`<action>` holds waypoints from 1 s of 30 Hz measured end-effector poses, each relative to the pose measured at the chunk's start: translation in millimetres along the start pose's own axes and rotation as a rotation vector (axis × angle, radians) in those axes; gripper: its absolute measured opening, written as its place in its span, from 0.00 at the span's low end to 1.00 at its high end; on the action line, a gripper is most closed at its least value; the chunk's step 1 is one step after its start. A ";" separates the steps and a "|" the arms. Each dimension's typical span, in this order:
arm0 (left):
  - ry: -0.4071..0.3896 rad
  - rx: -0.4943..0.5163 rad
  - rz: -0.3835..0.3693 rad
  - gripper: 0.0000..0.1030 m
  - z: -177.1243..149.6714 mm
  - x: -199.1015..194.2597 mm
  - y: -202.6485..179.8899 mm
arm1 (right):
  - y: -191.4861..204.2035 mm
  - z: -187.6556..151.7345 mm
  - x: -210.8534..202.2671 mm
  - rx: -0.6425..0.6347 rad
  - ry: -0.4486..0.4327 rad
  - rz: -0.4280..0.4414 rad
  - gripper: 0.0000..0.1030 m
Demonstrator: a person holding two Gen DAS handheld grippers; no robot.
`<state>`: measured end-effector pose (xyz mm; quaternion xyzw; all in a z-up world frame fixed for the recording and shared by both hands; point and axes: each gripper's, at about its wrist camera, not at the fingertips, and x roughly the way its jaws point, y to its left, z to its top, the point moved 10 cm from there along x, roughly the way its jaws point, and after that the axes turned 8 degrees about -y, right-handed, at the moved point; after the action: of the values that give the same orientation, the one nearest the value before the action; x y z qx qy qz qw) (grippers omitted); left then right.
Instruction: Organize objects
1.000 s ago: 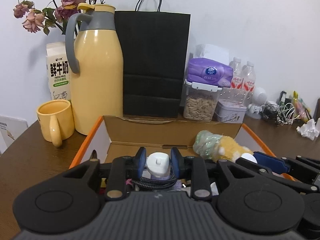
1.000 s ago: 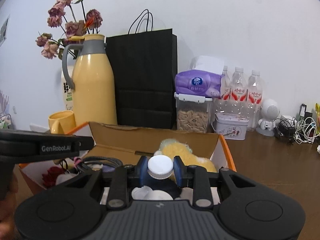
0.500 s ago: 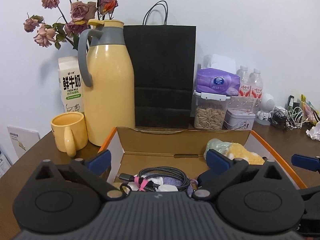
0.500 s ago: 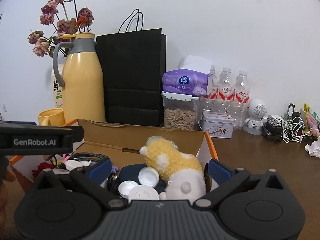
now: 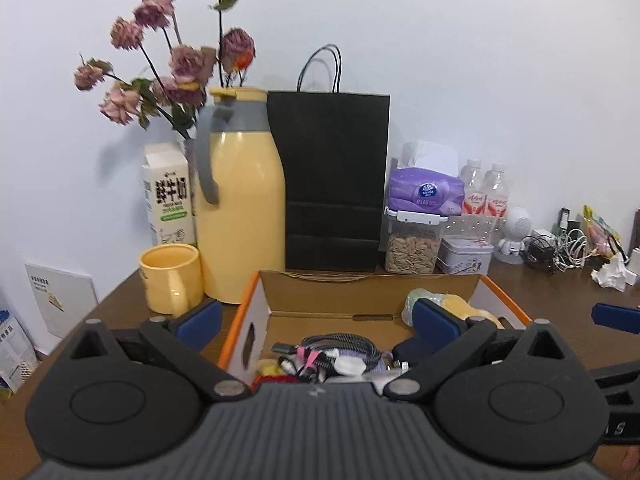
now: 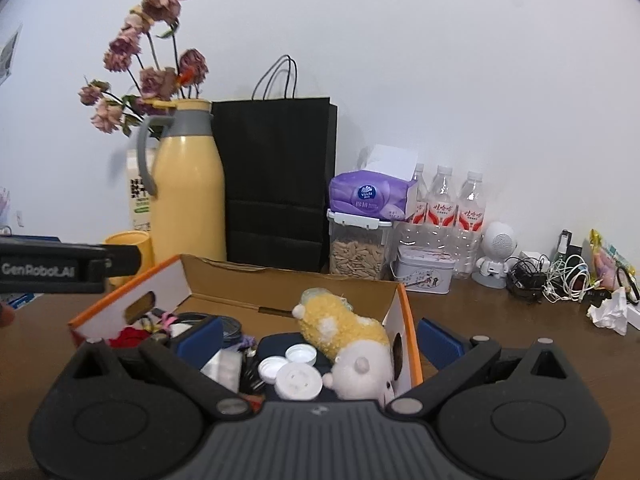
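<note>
An open cardboard box with orange edges [image 5: 244,316] [image 6: 404,312] sits on the brown table. Inside lie a coiled cable [image 5: 340,346], a yellow and white plush toy [image 6: 344,332] [image 5: 452,304], white-capped bottles [image 6: 298,380] and small items. My left gripper [image 5: 316,320] is open and empty above the box's near left side. My right gripper [image 6: 318,334] is open and empty above the near right side, with the bottles and plush between its blue pads [image 6: 200,336].
Behind the box stand a yellow thermos jug [image 5: 240,216], yellow mug [image 5: 170,276], milk carton [image 5: 168,200], dried roses [image 5: 168,68], black paper bag [image 5: 332,184], seed jar with tissue pack [image 5: 414,240], tin [image 5: 466,254] and water bottles [image 6: 452,216]. Cables and crumpled paper [image 6: 608,312] lie at right.
Both grippers held white-capped bottles a second ago; both opened, leaving the bottles in the box, and have since risen and pulled back.
</note>
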<state>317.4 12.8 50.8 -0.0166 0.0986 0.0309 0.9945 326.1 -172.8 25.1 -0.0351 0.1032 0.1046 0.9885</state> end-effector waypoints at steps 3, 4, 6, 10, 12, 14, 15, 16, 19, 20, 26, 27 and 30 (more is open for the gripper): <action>0.005 0.004 -0.009 1.00 -0.2 -27.4 2.5 | 1.2 3.1 -26.9 0.022 -0.003 0.011 1.00; 0.011 0.007 -0.008 1.00 -1.5 -35.1 3.2 | 1.6 3.8 -37.3 0.029 -0.005 0.014 1.00; 0.021 0.017 -0.003 1.00 -5.7 -52.1 4.5 | 1.8 4.9 -53.8 0.036 -0.010 0.012 1.00; 0.068 0.006 0.006 1.00 -21.9 -83.6 10.4 | 2.4 1.8 -84.2 0.054 -0.003 0.014 1.00; 0.093 0.000 0.010 1.00 -31.5 -95.3 13.3 | 3.7 -3.4 -95.7 0.065 0.013 0.020 1.00; 0.119 -0.004 0.016 1.00 -41.8 -105.4 16.6 | 5.4 -8.4 -105.0 0.070 0.026 0.022 1.00; 0.128 -0.006 0.016 1.00 -46.2 -109.5 17.9 | 6.1 -10.7 -108.0 0.072 0.033 0.022 1.00; 0.136 -0.009 0.018 1.00 -50.3 -113.3 19.1 | 7.4 -13.3 -111.3 0.075 0.041 0.023 1.00; 0.149 -0.013 0.021 1.00 -56.7 -121.5 22.7 | 10.8 -19.4 -118.4 0.082 0.057 0.027 1.00; 0.149 -0.013 0.020 1.00 -57.3 -123.7 23.1 | 12.2 -20.7 -119.9 0.083 0.061 0.026 1.00; 0.135 -0.016 0.010 1.00 -55.6 -135.4 21.4 | 19.4 -20.3 -127.5 0.076 0.061 0.029 1.00; 0.133 -0.016 0.009 1.00 -55.3 -137.0 21.6 | 19.7 -19.5 -128.0 0.075 0.060 0.029 1.00; 0.129 -0.018 0.008 1.00 -54.3 -138.8 21.6 | 20.9 -18.1 -129.5 0.073 0.058 0.028 1.00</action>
<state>169.5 24.2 24.4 -0.0272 0.1622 0.0348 0.9858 194.2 -179.9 33.8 -0.0008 0.1358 0.1134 0.9842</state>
